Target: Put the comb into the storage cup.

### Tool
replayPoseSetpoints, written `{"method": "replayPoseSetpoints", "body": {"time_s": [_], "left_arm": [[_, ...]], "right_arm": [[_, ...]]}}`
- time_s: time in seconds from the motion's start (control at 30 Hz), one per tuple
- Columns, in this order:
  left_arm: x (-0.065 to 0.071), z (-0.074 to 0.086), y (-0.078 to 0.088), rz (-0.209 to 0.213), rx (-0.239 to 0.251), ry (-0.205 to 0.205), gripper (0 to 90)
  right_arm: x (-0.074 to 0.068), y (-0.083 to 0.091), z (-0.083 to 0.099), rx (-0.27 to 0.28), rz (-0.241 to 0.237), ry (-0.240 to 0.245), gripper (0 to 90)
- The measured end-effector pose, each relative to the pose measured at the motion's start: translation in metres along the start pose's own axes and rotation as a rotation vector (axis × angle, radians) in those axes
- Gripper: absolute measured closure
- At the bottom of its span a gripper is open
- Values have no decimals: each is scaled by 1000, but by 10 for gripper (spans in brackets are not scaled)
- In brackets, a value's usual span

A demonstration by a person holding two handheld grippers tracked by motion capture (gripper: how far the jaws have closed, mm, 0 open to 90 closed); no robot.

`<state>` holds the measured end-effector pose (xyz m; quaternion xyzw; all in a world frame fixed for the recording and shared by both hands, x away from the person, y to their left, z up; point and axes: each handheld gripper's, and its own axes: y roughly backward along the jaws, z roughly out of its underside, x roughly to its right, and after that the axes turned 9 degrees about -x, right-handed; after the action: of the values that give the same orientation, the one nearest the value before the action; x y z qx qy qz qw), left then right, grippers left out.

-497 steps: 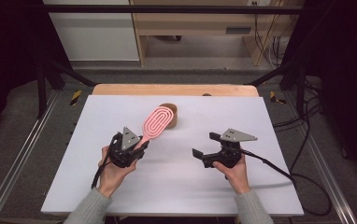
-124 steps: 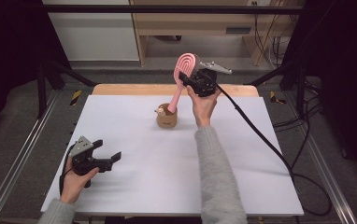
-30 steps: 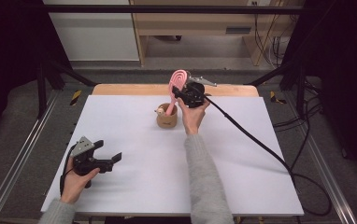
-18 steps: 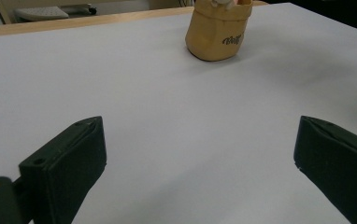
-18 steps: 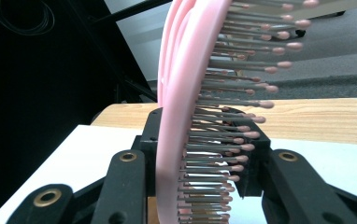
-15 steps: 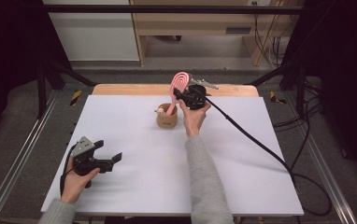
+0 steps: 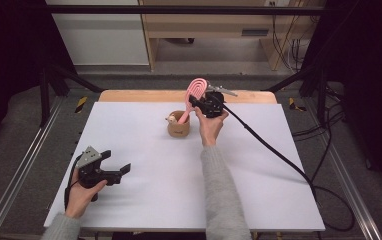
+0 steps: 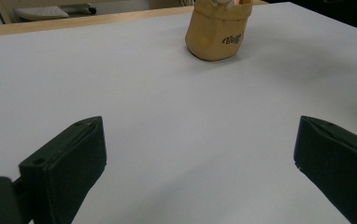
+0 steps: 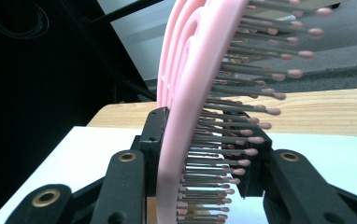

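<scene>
Item: pink hairbrush (image 7: 195,92), handle down in tan cup (image 7: 178,128) at worktop (image 7: 144,150) rear. Likely light, rigid plastic; bristles yield, so grasp across the head. Right gripper (image 7: 202,102) fingers clamp it there. Left gripper (image 7: 121,170) fingers apart, empty.

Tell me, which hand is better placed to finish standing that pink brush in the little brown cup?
Right: its tongs already clamp the pink brush, handle in the brown cup. The left tongs sit open, far away.
</scene>
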<state>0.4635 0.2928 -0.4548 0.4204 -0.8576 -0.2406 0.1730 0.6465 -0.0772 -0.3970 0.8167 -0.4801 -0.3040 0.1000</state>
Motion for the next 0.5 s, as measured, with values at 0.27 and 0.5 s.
{"method": "replayPoseSetpoints", "body": {"time_s": [0.27,0.5], "left_arm": [[0,0,0,1,0,-1,25],[0,0,0,1,0,-1,25]], "right_arm": [[0,0,0,-1,6,-1,617],[3,0,0,-7,18,-6,610]]}}
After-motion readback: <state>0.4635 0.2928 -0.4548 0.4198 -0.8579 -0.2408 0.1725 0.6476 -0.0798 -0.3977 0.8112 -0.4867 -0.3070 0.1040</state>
